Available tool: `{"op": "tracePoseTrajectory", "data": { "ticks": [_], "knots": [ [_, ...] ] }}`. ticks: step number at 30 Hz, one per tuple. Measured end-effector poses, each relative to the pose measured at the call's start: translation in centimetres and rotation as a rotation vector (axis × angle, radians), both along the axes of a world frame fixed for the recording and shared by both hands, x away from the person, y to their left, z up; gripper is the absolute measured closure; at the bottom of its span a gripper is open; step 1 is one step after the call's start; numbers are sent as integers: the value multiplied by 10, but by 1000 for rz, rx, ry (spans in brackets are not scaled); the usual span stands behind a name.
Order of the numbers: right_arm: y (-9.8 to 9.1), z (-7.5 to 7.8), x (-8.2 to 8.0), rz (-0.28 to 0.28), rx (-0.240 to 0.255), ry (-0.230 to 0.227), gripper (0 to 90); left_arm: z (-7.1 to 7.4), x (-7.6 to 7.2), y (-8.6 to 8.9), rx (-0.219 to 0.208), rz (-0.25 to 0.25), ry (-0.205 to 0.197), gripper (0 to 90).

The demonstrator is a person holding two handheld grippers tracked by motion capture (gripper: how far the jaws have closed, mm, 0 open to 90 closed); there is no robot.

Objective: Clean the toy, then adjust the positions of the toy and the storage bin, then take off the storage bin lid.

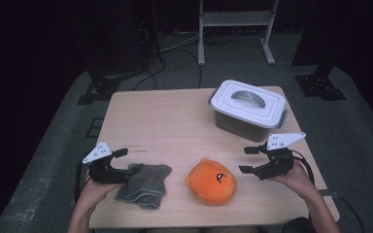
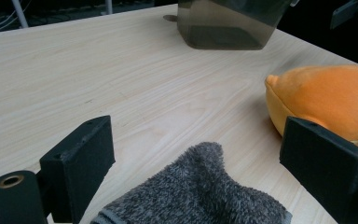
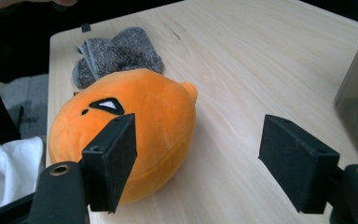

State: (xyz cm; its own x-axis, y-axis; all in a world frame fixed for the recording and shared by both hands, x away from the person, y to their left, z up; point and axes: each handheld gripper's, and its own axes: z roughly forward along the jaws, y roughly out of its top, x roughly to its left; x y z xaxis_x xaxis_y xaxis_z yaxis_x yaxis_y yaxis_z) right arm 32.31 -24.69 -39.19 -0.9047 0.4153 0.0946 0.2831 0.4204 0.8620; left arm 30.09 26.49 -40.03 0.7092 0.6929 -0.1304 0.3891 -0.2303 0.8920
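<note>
A grey fluffy cloth (image 1: pixel 143 185) lies folded near the table's front left. My left gripper (image 1: pixel 128 160) hovers at its left edge, jaws wide apart. In the left gripper view the cloth (image 2: pixel 200 191) reaches up between the jaws of that gripper (image 2: pixel 198 140), and neither pad presses on it. An orange plush toy (image 1: pixel 211 182) with a small face sits at front centre. My right gripper (image 1: pixel 246 159) stands open a short way to its right, not touching it. In the right gripper view the plush (image 3: pixel 135 107) sits behind the left jaw of that gripper (image 3: pixel 200 140), with bare table between the pads.
A grey box with a white handled lid (image 1: pixel 247 109) stands at the table's back right, just beyond the right gripper. The wooden table (image 1: pixel 165 121) is bare across its middle and back left. A white metal stand (image 1: pixel 235 29) and cables are on the floor behind.
</note>
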Motion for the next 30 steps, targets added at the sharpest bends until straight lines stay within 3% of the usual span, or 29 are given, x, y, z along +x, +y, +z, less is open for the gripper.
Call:
{"op": "tracePoseTrajectory", "data": {
  "ticks": [5, 14, 21, 30],
  "knots": [
    [5, 11, 1, 8, -12, -15, 261, 0, -1, -3, 19, -14, 2, 92],
    [16, 32, 12, 45, -73, -20, 261, 4, 2, -8, 3, -20, -16, 85],
    [22, 49, 30, 50, -76, -23, 261, 3, 5, -6, -2, -21, -16, 85],
    [26, 62, 41, 60, -82, -34, 261, 3, 2, -6, -15, -17, -16, 82]
  ]
}}
